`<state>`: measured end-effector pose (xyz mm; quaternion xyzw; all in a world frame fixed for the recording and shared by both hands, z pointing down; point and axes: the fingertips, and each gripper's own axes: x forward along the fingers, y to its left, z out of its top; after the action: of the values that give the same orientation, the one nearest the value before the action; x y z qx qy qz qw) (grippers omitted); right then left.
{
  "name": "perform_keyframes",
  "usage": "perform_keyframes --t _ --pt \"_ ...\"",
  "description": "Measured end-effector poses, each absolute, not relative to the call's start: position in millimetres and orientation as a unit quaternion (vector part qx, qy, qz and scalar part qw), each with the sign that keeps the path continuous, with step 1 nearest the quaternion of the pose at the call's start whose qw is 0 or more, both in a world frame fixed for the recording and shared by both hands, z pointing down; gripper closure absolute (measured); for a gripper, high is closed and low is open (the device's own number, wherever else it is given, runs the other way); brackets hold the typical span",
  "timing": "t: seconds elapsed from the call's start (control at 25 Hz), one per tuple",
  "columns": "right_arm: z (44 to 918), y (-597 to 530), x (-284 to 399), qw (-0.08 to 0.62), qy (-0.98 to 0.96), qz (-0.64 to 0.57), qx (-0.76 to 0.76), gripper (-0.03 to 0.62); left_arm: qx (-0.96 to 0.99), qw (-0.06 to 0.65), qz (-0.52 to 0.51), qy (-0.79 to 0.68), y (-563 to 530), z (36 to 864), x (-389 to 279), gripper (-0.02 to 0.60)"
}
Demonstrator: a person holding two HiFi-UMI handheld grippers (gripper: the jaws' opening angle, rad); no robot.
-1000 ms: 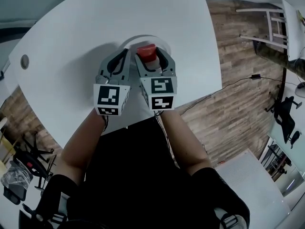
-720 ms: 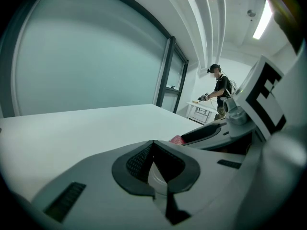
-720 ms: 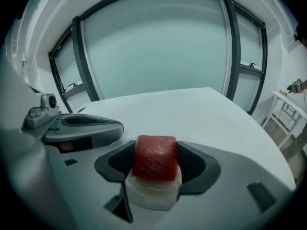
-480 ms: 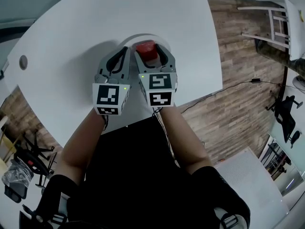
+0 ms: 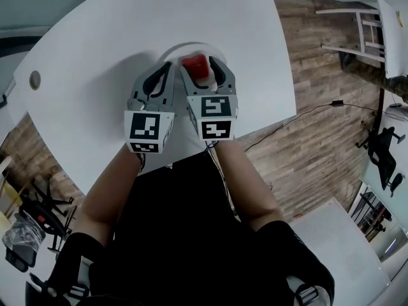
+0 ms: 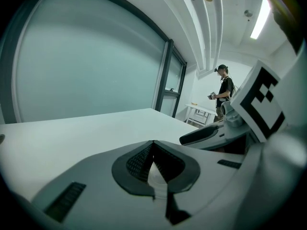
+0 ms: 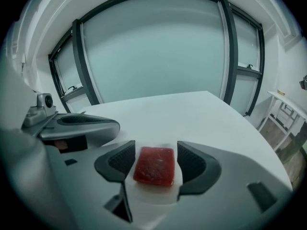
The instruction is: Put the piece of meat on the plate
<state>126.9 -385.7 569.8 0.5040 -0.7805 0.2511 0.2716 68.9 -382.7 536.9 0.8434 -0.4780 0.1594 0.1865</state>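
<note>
Right tool [image 7: 154, 159] stands slightly parted around the glossy red square meat [image 7: 153, 166], which lies on the round white plate [image 7: 158, 193]; left tool [image 6: 153, 150] is closed and empty (ribbed pads meeting).

White round counter [image 5: 121, 30], small round fitting [image 5: 34, 80] near its left edge. White plate [image 5: 185, 47] close to the counter's near edge. Red piece of meat [image 5: 194, 63] over the plate, between the jaws of the right tongs [image 5: 199, 69]; can't tell from above if the jaws touch it. Left tongs [image 5: 167, 69] just beside, jaw tips together, at the plate's left rim. Marker cubes side by side, left [image 5: 149, 131] and right [image 5: 213, 116]. Bare forearms, dark clothes below. Wood floor [image 5: 319, 88] on the right with a thin black cable [image 5: 306, 115]; white chair [image 5: 360, 30] top right.
</note>
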Motion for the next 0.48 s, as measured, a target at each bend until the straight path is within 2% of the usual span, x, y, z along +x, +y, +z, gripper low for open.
perform_keyframes --t 0.24,0.28,0.32,0.36,0.48 --pt "543 -379 134 0.230 -0.787 0.250 0.516 0.318 0.854 0.170 0.146 -0.470 -376 512 76 0.578" --pt "539 -378 136 0.224 -0.786 0.245 0.522 0.336 0.855 0.167 0.145 -0.469 -374 508 78 0.578" --pt "534 -377 139 0.218 -0.784 0.237 0.531 0.404 0.856 0.164 0.145 -0.468 -372 504 78 0.578" --pt "528 -376 142 0.213 -0.783 0.229 0.538 0.432 0.857 0.160 0.144 -0.467 -370 499 79 0.578" --pt "512 -373 144 0.197 -0.784 0.215 0.547 0.454 0.860 0.149 0.139 -0.468 -364 482 78 0.578"
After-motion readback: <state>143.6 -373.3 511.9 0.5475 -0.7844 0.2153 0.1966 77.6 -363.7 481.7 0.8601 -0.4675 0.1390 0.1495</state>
